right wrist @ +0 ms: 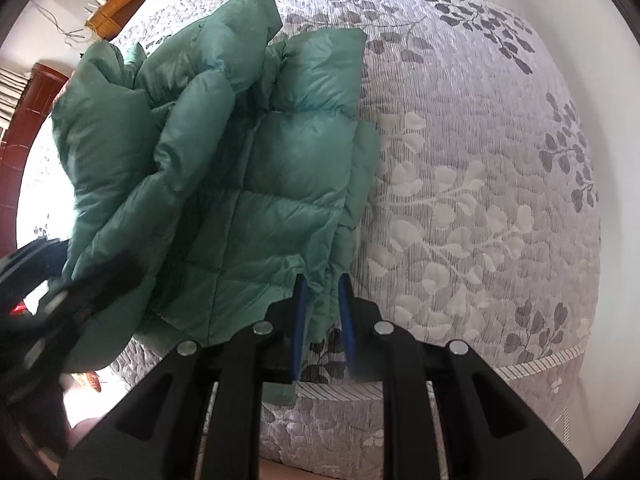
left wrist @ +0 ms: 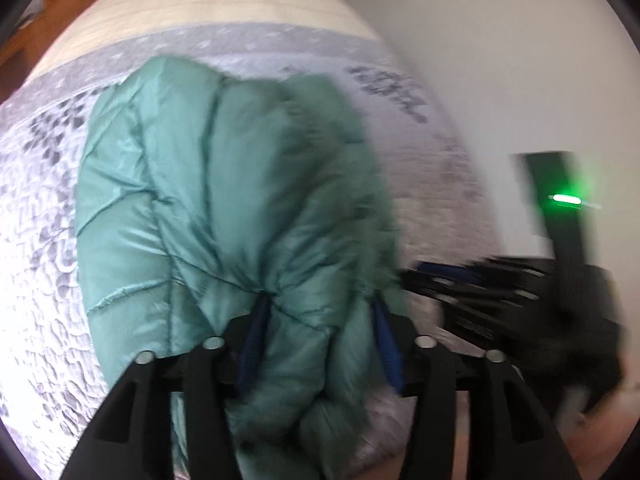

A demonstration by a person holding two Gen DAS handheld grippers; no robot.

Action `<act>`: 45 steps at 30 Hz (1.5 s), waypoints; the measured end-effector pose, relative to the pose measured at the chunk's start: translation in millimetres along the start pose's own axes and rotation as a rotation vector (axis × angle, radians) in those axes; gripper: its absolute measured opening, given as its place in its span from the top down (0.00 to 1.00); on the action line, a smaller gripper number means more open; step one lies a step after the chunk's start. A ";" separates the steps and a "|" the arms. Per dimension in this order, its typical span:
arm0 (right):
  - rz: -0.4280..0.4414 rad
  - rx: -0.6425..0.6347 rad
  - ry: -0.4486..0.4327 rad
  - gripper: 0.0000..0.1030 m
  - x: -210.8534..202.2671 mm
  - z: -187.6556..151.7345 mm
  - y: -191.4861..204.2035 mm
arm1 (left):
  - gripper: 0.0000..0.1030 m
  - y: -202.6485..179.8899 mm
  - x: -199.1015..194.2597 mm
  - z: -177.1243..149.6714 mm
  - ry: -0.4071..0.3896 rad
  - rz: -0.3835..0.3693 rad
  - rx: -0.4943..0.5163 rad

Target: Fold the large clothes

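Note:
A green quilted puffer jacket [left wrist: 224, 200] hangs bunched over the grey leaf-patterned bed [left wrist: 40, 208]. My left gripper [left wrist: 320, 304] is shut on a thick fold of the jacket, its blue pads pressed into the fabric. In the right wrist view the jacket [right wrist: 224, 168] drapes over the bed [right wrist: 480, 200] near its front edge. My right gripper [right wrist: 322, 280] is shut on the jacket's lower hem. The right gripper also shows blurred at the right of the left wrist view [left wrist: 500, 292], and the left gripper shows blurred at the lower left of the right wrist view [right wrist: 48, 288].
A white wall [left wrist: 500, 60] runs along the bed's right side. A cream headboard strip [left wrist: 200, 12] lies at the far end. A wooden desk [right wrist: 128, 4] and a dark red door [right wrist: 28, 120] stand at the left. The bed's front edge [right wrist: 400, 392] is just below my right gripper.

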State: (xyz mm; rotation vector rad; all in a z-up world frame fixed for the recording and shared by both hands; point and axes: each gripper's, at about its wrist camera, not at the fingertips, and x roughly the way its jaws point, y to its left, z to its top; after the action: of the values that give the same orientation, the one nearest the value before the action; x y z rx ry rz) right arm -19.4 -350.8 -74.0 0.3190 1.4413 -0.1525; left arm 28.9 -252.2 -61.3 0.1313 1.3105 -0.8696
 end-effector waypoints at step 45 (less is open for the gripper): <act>0.154 -0.090 0.039 0.73 -6.4 47.5 92.9 | 0.42 131.6 -25.6 -24.9 -0.044 0.199 -0.230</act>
State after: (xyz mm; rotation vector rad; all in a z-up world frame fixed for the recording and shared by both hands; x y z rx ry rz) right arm 52.1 -277.8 -51.7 0.3590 1.4513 0.0438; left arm 90.9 -135.9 -96.0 0.0602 1.3219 -0.5458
